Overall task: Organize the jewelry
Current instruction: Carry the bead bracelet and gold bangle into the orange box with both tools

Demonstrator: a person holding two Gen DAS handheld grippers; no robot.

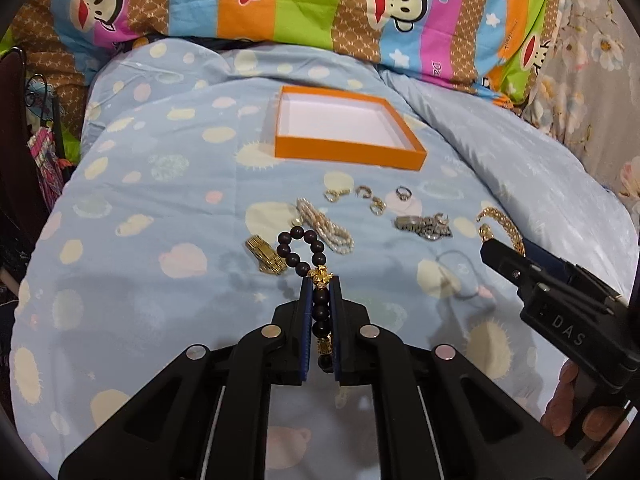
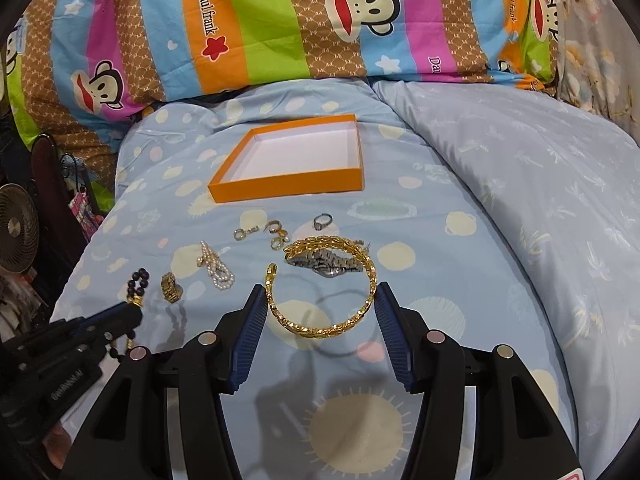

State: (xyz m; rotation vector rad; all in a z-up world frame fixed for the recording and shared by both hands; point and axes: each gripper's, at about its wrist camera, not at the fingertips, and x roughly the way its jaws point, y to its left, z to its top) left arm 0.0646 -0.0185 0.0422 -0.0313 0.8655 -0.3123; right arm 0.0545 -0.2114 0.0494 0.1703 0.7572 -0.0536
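Observation:
My left gripper (image 1: 320,282) is shut on a dark bead bracelet (image 1: 298,240) with gold charms. Its loop sticks out past the fingertips, above the blue bedspread. My right gripper (image 2: 320,290) is shut on a gold leaf-pattern bangle (image 2: 320,330), pressed at both sides and held off the bed, with its shadow below. An orange box (image 1: 348,154) with a bare white floor lies further back. Between the box and the grippers lie a pearl bracelet (image 1: 328,226), a gold band piece (image 1: 266,256), a silver watch (image 1: 424,228) and small rings and earrings (image 1: 370,196).
A striped monkey-print pillow (image 2: 280,20) runs along the back. A folded pale blue quilt (image 2: 540,200) rises at the right. A small fan (image 2: 16,236) and clutter stand off the bed's left edge. A hand (image 1: 572,404) holds the right gripper.

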